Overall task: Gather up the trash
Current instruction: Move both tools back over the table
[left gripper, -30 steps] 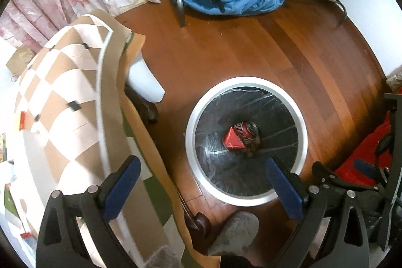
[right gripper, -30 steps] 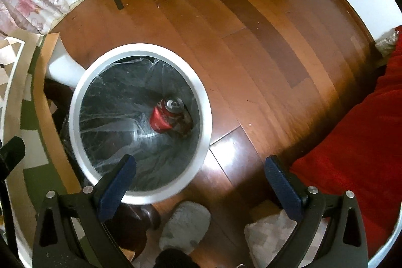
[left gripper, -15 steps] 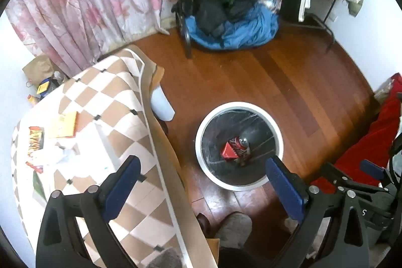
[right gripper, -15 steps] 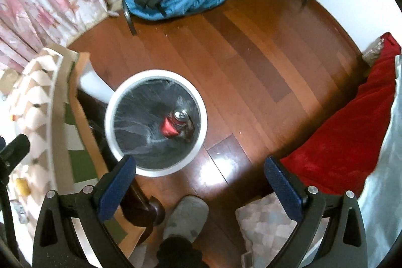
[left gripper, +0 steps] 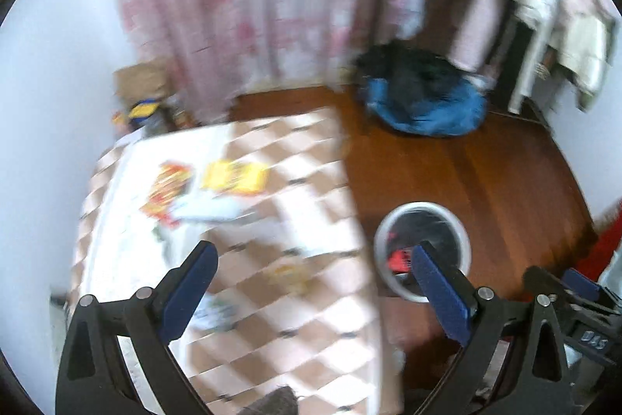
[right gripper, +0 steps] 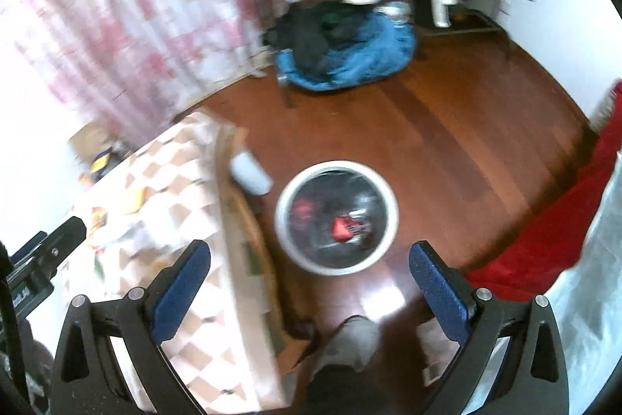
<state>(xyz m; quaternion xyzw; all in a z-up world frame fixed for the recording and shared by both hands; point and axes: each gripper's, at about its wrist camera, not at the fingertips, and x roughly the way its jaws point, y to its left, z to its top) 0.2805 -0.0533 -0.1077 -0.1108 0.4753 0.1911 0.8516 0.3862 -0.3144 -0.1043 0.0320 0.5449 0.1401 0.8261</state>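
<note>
A round white-rimmed trash bin with a black liner stands on the wooden floor, a red can lying inside it. In the left wrist view the bin sits low right, partly behind a blue finger. On the checkered table lie wrappers: a yellow packet, a red-orange packet and a pale bag. My left gripper hangs open high above the table. My right gripper is open above the bin's near side. Both hold nothing. Both views are blurred.
Blue and black clothes lie heaped on the floor at the back. Pink floral curtains cover the far wall. A red blanket lies at the right. A person's slippered foot stands near the table edge. A cardboard box sits behind the table.
Both grippers have risen well above the bin and tilted up. The left view has swung left over the table, bringing the wrappers into sight. Both stay open.
</note>
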